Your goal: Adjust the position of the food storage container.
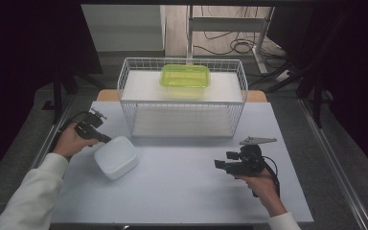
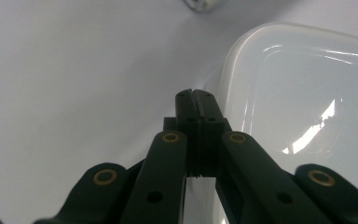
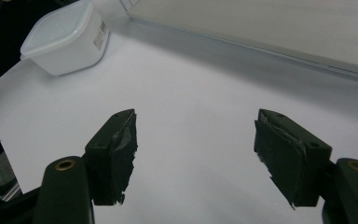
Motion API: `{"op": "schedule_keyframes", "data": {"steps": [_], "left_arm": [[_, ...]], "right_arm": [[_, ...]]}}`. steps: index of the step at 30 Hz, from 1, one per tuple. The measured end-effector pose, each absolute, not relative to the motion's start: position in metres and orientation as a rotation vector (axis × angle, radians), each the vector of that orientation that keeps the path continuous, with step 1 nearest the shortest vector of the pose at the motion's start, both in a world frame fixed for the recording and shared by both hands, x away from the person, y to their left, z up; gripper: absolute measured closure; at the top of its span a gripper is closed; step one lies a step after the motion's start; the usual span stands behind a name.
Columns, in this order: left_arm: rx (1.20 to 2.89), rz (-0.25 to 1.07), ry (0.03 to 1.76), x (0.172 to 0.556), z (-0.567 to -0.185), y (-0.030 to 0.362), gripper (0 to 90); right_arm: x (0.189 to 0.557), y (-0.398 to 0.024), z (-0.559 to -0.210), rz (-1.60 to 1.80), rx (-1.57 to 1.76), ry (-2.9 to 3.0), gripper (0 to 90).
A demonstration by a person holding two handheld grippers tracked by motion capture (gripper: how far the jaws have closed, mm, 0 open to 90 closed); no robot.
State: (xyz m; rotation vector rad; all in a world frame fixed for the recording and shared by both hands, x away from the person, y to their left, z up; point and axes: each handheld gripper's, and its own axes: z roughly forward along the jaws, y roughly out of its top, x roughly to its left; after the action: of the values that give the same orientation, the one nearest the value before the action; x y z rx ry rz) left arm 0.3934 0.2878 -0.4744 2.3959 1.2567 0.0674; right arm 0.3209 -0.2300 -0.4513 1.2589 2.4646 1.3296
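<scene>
A white lidded plastic container sits on the left part of the pale table. My left gripper is shut, jaws pressed together with nothing between them, its tip at the container's rim on the near-left side; whether it touches the rim I cannot tell. My right gripper hovers low over the table at the right, pointing left, open with bare table between its pads. A green translucent container rests on the top shelf of a white wire rack.
The wire rack stands at the back middle of the table, with a lower shelf open toward me. Its front edge runs across the top of the right gripper view. Dark floor and a cabled desk frame lie beyond the table.
</scene>
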Motion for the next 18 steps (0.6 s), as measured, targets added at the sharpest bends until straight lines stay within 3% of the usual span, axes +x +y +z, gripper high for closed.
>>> {"op": "schedule_keyframes", "data": {"steps": [18], "left_arm": [[2.385, 0.035, 1.194, 0.361, -0.475, 0.247, 90.0]], "right_arm": [[0.319, -0.227, -0.45, 1.327, 1.252, 2.476, 30.3]]}}
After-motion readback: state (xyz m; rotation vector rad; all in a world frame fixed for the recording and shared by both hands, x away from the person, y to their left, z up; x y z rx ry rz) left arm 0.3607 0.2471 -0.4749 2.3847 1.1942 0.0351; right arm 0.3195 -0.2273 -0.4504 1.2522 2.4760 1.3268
